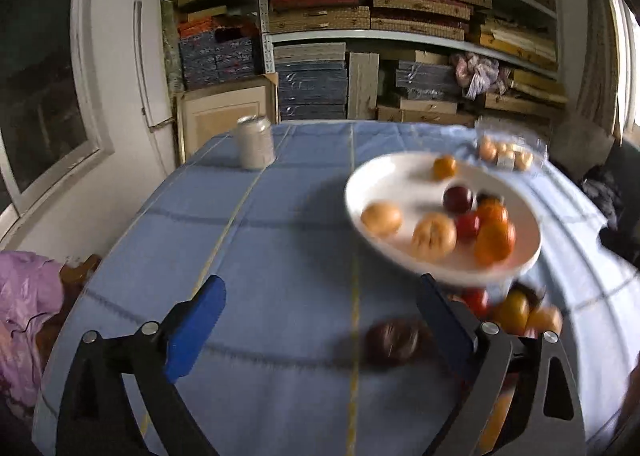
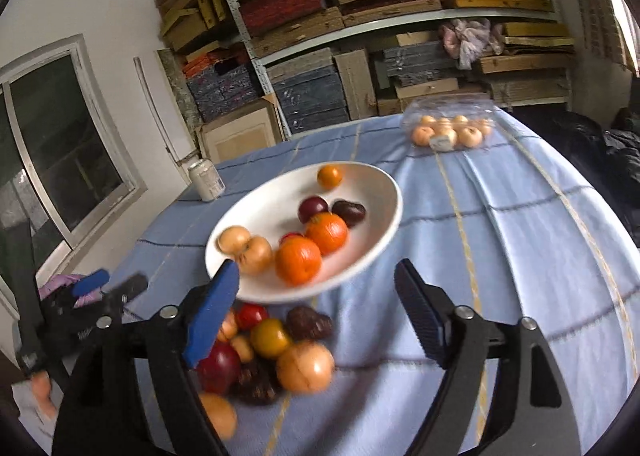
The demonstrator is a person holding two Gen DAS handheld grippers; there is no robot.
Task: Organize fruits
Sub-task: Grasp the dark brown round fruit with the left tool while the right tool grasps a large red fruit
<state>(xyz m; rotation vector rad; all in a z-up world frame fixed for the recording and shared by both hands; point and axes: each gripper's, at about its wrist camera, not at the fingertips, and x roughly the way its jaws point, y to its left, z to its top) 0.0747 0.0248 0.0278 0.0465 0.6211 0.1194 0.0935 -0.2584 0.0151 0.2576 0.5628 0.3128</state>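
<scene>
A white plate (image 1: pixel 368 180) (image 2: pixel 376 184) on the blue tablecloth holds several fruits: oranges (image 2: pixel 298 259), pale yellow fruits (image 2: pixel 234 239) and dark plums (image 2: pixel 313 208). Loose fruits lie on the cloth in front of the plate: a red one (image 2: pixel 251 315), a yellow-green one (image 2: pixel 270 338), a pale orange one (image 2: pixel 305 366) and dark ones (image 2: pixel 308 322). A dark fruit (image 1: pixel 394 340) lies between my left gripper's fingers. My left gripper (image 1: pixel 320 308) is open and empty. My right gripper (image 2: pixel 318 296) is open and empty over the plate's near rim, right of the loose pile.
A silver can (image 1: pixel 255 142) (image 2: pixel 206 179) stands at the table's far left. A clear plastic box of pale fruits (image 2: pixel 448 130) (image 1: pixel 506 154) sits at the far right. Shelves of stacked boxes (image 1: pixel 400 16) stand behind the table. A pink bag (image 1: pixel 24 304) lies at the left.
</scene>
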